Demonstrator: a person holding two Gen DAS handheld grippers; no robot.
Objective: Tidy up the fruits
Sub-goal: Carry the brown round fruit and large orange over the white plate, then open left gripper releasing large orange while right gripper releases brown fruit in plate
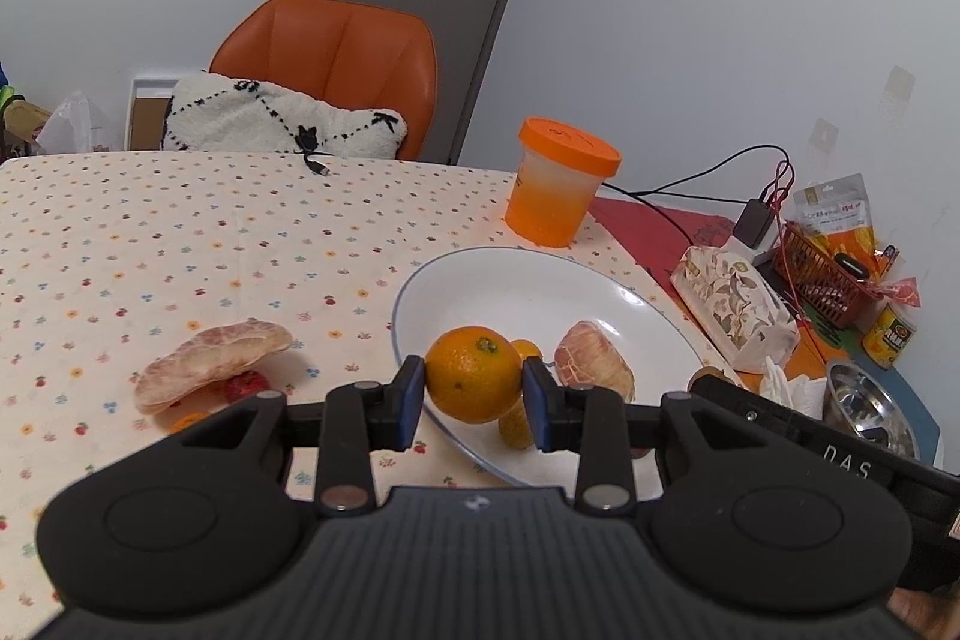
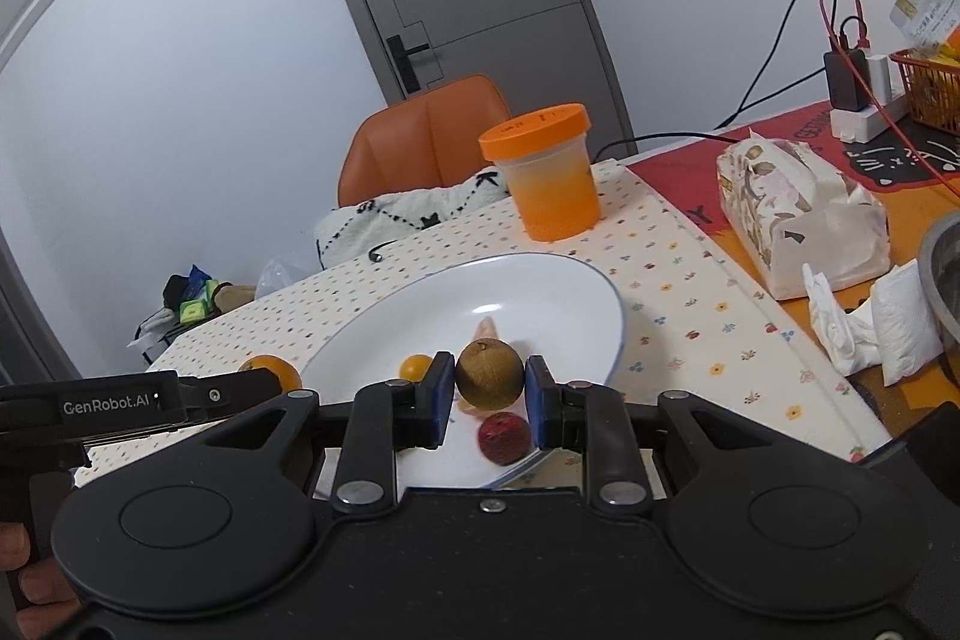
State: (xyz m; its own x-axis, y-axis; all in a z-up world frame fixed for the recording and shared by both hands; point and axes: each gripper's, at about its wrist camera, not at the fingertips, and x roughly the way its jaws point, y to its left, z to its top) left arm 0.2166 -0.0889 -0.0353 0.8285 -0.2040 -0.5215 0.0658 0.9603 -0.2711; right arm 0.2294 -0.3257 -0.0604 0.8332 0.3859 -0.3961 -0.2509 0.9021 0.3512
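An orange (image 1: 473, 375) is being clamped between the blue pads of the left gripper (image 1: 474, 394), over the near rim of the white plate (image 1: 528, 280). A brownish kiwi-like fruit (image 2: 489, 374) is being squeezed by the right gripper (image 2: 489, 400) above the same plate. A peeled pomelo piece (image 1: 594, 359), a small orange fruit (image 2: 416, 366) and a dark red fruit (image 2: 504, 437) are lying on the plate. Another pomelo segment (image 1: 210, 359) is lying on the dotted tablecloth (image 1: 180, 232), left of the plate.
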